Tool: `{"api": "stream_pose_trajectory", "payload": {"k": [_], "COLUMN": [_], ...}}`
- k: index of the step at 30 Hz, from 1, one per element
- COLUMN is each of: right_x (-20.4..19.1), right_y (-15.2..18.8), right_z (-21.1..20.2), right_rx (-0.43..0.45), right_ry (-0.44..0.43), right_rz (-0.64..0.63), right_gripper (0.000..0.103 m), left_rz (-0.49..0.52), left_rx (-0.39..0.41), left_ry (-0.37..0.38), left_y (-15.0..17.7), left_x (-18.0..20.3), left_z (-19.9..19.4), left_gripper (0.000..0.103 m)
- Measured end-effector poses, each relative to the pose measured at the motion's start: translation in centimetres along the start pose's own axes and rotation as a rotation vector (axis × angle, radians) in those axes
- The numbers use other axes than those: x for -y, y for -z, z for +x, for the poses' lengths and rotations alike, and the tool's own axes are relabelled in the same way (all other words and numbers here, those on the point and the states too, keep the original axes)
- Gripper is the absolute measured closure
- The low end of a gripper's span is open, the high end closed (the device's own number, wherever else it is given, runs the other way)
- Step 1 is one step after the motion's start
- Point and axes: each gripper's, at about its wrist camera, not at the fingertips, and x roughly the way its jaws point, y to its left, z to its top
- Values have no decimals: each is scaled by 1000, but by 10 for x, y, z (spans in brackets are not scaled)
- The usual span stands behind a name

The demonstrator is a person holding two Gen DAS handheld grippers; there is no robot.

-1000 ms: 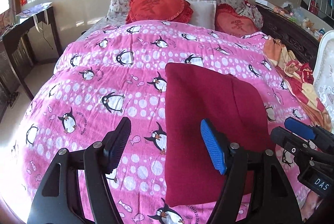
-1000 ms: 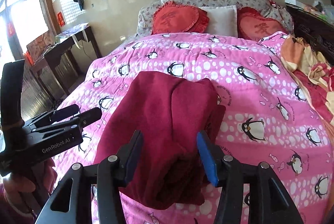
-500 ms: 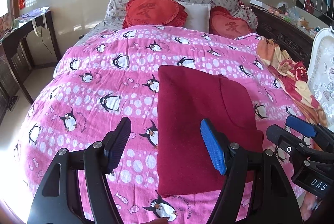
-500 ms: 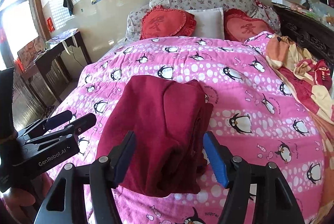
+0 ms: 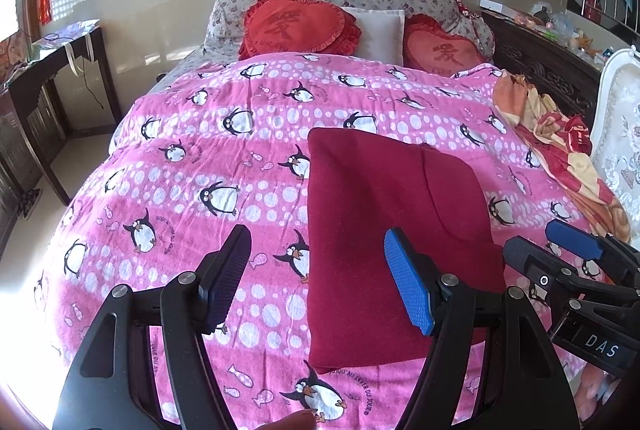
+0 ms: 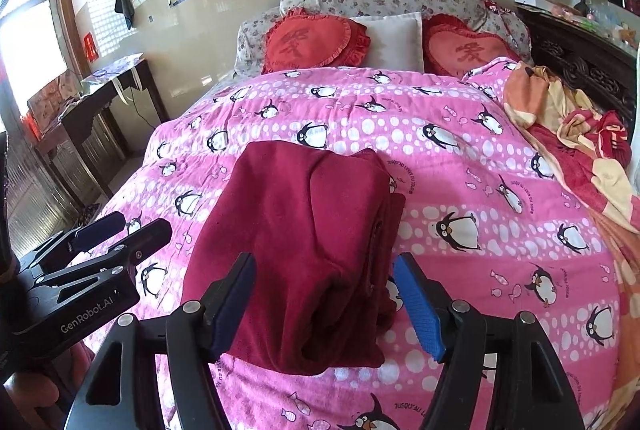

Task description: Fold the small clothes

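Basically the dark red fleece garment (image 5: 384, 242) lies folded into a rectangle on the pink penguin-print blanket (image 5: 224, 165), fold looks about done. Left gripper (image 5: 320, 282) and right gripper (image 6: 326, 296) hover wide open, holding nothing. Next probably a final tidy or another garment.

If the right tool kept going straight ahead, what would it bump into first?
Most likely the folded red cloth. It lies on the pink blanket right ahead of the open right tool, though depth is hard to judge.
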Motion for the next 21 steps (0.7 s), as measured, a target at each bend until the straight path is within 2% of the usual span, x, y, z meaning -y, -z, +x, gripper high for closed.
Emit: {"api": "stream_pose_trajectory", "payload": {"k": [21], "right_x": [-2], "right_y": [-4], "right_z": [16], "right_rx": [-35], "right_ry": [-9], "right_rz": [-3], "right_gripper": [33], "left_rz": [4], "left_rx": [-12], "left_ry": [-14], "left_y": [1], "left_x": [-1], "left_z": [10], "left_gripper": [33]}}
